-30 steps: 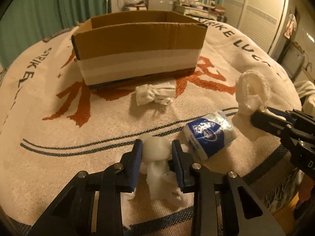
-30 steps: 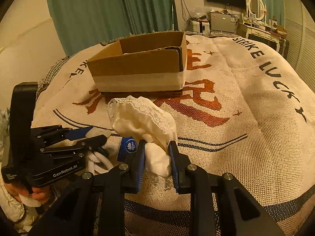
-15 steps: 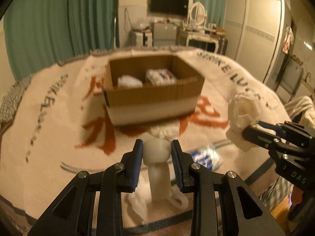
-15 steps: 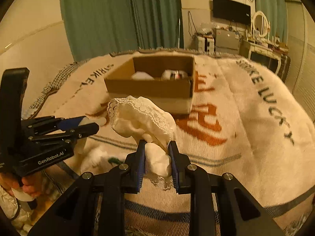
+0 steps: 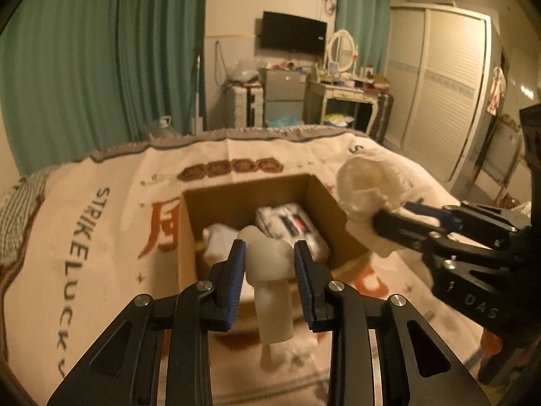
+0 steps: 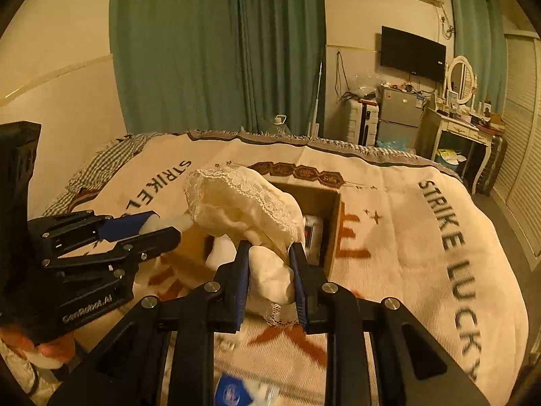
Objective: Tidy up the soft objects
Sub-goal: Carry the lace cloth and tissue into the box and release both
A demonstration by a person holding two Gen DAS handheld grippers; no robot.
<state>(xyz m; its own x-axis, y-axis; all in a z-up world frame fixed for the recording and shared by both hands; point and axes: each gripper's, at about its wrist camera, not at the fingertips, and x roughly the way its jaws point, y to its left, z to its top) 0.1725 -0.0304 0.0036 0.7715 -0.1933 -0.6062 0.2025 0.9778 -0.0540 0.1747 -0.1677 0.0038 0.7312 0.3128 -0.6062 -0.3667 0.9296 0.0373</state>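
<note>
My left gripper [image 5: 269, 264] is shut on a rolled white cloth [image 5: 272, 287] and holds it in the air just before the near wall of an open cardboard box [image 5: 189, 223]. The box holds a white bundle [image 5: 218, 240] and a white packet [image 5: 290, 226]. My right gripper [image 6: 269, 267] is shut on a cream lace-trimmed cloth [image 6: 243, 199], lifted above the box's near right side [image 6: 333, 233]; it also shows in the left wrist view [image 5: 368, 186]. The left gripper appears in the right wrist view [image 6: 159, 226].
The box stands on a bed covered by a cream blanket [image 5: 84, 237] with orange characters and "STRIKE LUCKY" lettering. A blue-labelled tissue pack [image 6: 236, 390] lies on the blanket near me. Green curtains [image 5: 101, 50], a dresser [image 5: 348, 101] and a wardrobe [image 5: 439, 84] stand beyond the bed.
Both grippers have risen and moved forward toward the box with their cloths. The box's inside has come into view. The tissue pack and a knotted white cloth stayed behind on the blanket.
</note>
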